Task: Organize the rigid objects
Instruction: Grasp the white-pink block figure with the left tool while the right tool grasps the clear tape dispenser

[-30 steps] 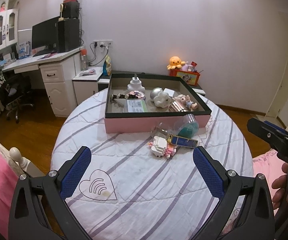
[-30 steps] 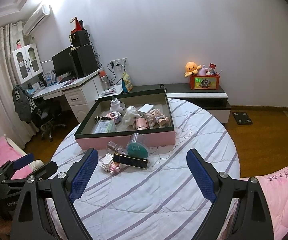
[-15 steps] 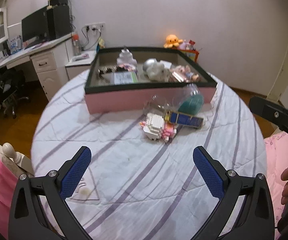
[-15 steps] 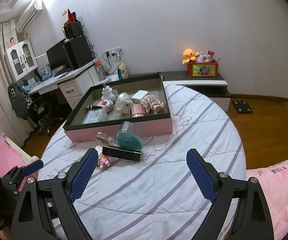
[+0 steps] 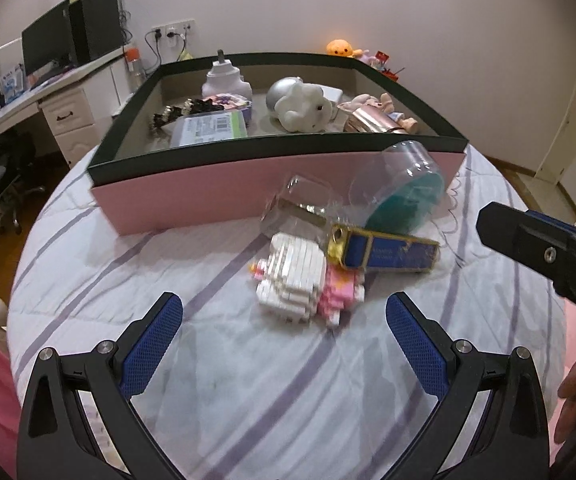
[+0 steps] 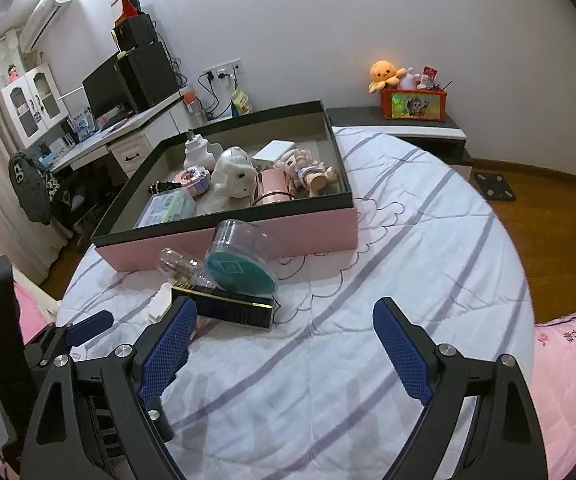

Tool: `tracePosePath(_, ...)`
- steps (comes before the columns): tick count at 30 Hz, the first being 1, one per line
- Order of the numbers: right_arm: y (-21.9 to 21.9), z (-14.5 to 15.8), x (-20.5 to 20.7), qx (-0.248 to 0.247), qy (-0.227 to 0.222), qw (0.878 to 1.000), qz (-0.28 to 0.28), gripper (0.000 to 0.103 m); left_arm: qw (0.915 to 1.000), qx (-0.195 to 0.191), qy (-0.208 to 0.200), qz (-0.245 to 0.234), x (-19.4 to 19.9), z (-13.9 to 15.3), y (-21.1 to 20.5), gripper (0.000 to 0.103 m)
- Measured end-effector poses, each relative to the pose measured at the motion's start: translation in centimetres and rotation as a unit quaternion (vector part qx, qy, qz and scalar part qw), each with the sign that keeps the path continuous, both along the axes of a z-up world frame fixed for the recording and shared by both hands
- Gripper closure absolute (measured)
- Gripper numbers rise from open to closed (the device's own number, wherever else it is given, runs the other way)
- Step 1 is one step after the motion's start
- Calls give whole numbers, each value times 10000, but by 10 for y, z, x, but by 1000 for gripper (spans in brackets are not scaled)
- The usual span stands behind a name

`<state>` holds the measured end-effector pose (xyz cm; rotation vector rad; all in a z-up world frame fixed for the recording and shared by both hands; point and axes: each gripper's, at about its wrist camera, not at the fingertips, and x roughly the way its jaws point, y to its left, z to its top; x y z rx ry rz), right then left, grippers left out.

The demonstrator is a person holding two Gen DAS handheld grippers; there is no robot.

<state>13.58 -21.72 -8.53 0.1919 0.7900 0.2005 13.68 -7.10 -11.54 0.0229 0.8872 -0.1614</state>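
A pink box with a dark rim [image 5: 223, 194] [image 6: 320, 228] holds several toys and bottles on the striped bed. In front of it lie a white and pink block figure [image 5: 300, 280], a blue and gold flat case [image 5: 388, 254] [image 6: 223, 308], a clear round tub with a teal lid [image 5: 404, 192] [image 6: 239, 260] and a small clear bottle [image 5: 300, 200] [image 6: 177, 264]. My left gripper [image 5: 283, 332] is open, just short of the block figure. My right gripper [image 6: 283, 338] is open and empty, to the right of the case.
The right gripper's body [image 5: 544, 252] shows at the right edge of the left wrist view. A desk with a monitor [image 6: 107, 92] stands at the far left, a low shelf with an orange plush [image 6: 384, 74] behind the bed. Wooden floor [image 6: 548, 216] lies right.
Both grippers have moved forward and lower toward the loose objects in front of the box. The objects have not moved. Both stay open.
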Motion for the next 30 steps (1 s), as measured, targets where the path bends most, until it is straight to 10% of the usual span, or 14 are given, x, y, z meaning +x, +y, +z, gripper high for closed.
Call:
tracePosePath(8,15,-13,34,158,160,9995,225,12,9997,-97,149,-151,17,-11,-1,6)
tracePosePath(14,23,-25,54,344,278,9981,420,12,9996,-172,65,-220,16,-8,8,39)
tracePosePath(20,26,-38,61,441,340,9969,554,42,9991,-331,66,-254,14,-6,16,39)
tracePosePath(30,16,-24,37,462,112,9975,515,43,9991,-380,-14,-167,-3,3,26,39)
